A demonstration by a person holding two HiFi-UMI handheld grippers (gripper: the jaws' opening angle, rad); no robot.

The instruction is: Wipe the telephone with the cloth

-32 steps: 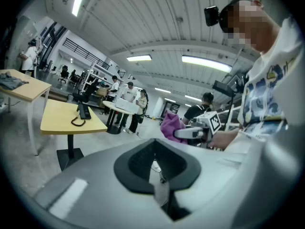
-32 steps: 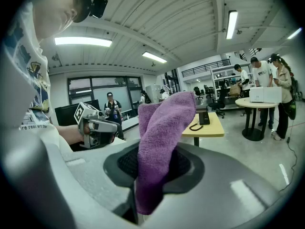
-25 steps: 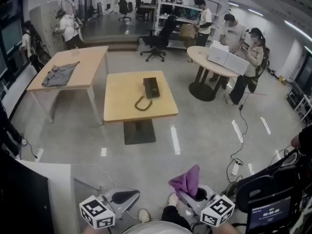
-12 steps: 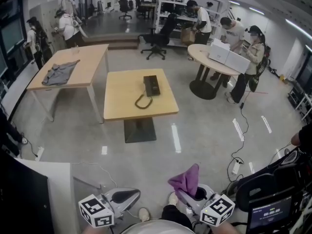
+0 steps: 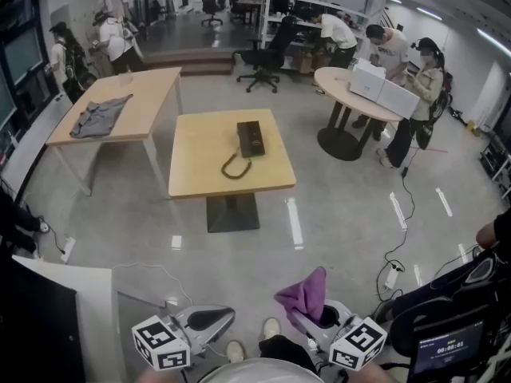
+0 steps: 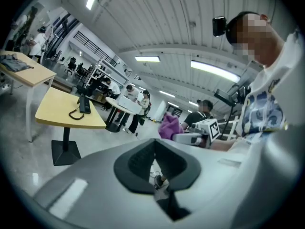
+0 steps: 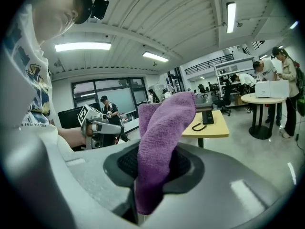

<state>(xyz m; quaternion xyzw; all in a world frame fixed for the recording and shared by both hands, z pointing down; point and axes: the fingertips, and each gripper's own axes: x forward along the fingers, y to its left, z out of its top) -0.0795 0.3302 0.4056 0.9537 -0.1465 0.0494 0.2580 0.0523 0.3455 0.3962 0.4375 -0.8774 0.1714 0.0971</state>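
A black telephone (image 5: 250, 139) with a coiled cord lies on a square wooden table (image 5: 200, 170) well ahead of me. It also shows small in the left gripper view as the telephone (image 6: 84, 104) and in the right gripper view as the telephone (image 7: 208, 117). My right gripper (image 5: 315, 316) at the bottom of the head view is shut on a purple cloth (image 5: 304, 294), which stands up between the jaws; the cloth (image 7: 161, 137) fills the right gripper view's middle. My left gripper (image 5: 209, 319) is shut with nothing in it, its pads (image 6: 153, 163) together. Both grippers are far from the telephone.
A long wooden table (image 5: 152, 94) with a grey garment (image 5: 99, 117) stands at the left. A round table (image 5: 343, 90) with white boxes and several people stands at the right. A black office chair (image 5: 267, 58) is behind. Cables (image 5: 397, 246) lie on the floor at the right.
The whole scene has slid slightly nearer and lower in the head view, so I have moved a little toward the table. Both grippers keep their states.
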